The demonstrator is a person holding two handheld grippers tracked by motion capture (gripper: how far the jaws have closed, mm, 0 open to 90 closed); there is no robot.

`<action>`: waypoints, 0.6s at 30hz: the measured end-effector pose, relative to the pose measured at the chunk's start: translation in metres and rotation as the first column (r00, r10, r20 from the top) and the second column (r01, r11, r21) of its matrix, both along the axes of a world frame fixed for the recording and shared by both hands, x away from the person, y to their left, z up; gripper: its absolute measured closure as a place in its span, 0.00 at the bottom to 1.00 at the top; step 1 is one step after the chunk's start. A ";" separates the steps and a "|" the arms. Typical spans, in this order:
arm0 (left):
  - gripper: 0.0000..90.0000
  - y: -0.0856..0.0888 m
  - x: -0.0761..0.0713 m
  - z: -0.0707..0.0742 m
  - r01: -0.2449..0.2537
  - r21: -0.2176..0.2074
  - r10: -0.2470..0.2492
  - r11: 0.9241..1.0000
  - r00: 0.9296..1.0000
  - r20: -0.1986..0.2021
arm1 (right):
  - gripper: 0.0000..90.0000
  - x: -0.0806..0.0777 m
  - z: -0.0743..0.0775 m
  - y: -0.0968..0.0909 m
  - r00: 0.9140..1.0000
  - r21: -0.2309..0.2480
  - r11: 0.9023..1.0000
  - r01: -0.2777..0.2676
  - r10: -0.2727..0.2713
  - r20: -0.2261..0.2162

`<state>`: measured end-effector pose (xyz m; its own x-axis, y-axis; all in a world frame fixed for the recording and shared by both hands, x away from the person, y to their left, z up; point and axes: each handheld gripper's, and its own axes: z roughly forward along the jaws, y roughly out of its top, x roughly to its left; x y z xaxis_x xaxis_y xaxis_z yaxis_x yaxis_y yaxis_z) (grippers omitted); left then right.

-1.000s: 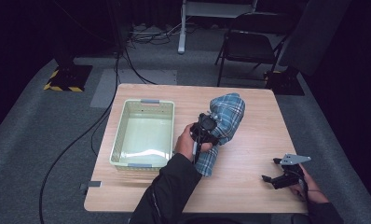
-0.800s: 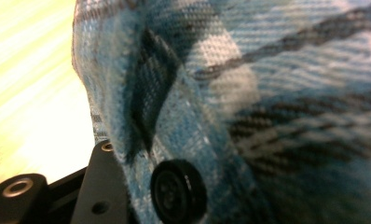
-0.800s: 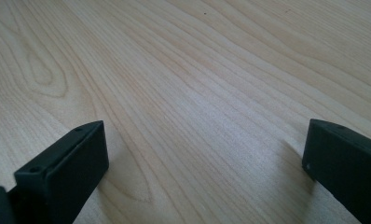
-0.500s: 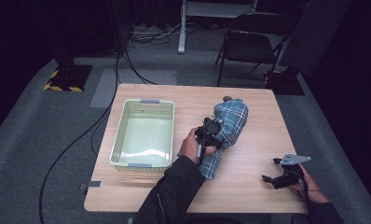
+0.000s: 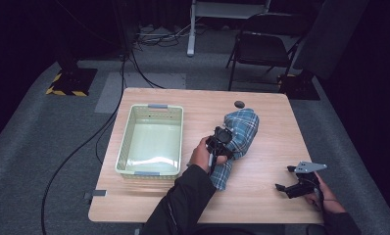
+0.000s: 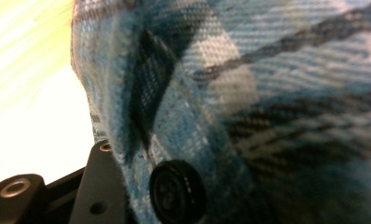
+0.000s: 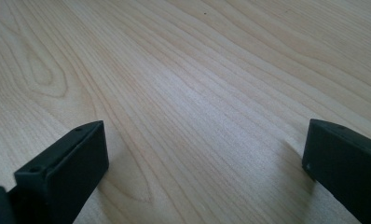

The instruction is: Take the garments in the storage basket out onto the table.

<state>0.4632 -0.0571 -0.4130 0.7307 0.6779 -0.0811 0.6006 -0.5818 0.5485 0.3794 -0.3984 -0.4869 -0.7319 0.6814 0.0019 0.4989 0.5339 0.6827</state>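
The blue plaid shirt [image 5: 237,134] lies bunched on the wooden table [image 5: 261,196], just right of the pale green basket [image 5: 150,139]. The left gripper [image 5: 221,142] is clamped on a fold of it; in its own view the cloth [image 6: 249,93] and a dark button [image 6: 177,190] press right up against the jaws. To do this well, I'd say keep that pinch deep in the fold and lift the bundle clear before swinging over the basket rim, lest a trailing end snag. The right gripper [image 5: 297,186] rests near the table's right front corner, jaws spread over bare wood. I count one shirt, one basket, two grippers, plus one small dark disc [image 5: 239,104] beyond the shirt.
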 end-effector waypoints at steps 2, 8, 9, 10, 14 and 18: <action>0.54 0.000 0.001 -0.003 -0.002 0.005 0.002 1.000 1.000 -0.002 | 0.00 0.000 0.000 0.000 1.000 0.000 1.000 0.000 0.000 0.000; 0.54 -0.002 0.001 -0.011 -0.001 0.015 0.001 1.000 1.000 -0.014 | 0.00 0.000 0.000 0.000 1.000 0.000 1.000 0.001 -0.001 0.000; 0.54 -0.002 0.001 -0.012 -0.001 0.016 0.001 1.000 1.000 -0.014 | 0.00 0.000 0.000 0.000 1.000 0.000 1.000 0.000 0.000 0.000; 0.53 -0.003 0.001 -0.012 0.000 0.019 0.000 1.000 1.000 -0.012 | 0.00 0.000 0.000 0.000 1.000 0.000 1.000 0.000 0.000 0.000; 0.53 -0.005 0.000 -0.015 0.007 0.029 -0.006 1.000 1.000 -0.015 | 0.00 0.000 0.000 0.000 1.000 0.000 1.000 0.000 0.000 0.000; 0.52 -0.009 0.000 -0.018 0.006 0.041 -0.005 0.999 1.000 -0.016 | 0.00 0.000 0.000 0.000 1.000 0.000 1.000 0.001 -0.001 0.000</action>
<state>0.4633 -0.0657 -0.4312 0.7334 0.6766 -0.0652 0.6058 -0.6071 0.5143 0.3793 -0.3983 -0.4869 -0.7314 0.6819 0.0016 0.4991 0.5338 0.6826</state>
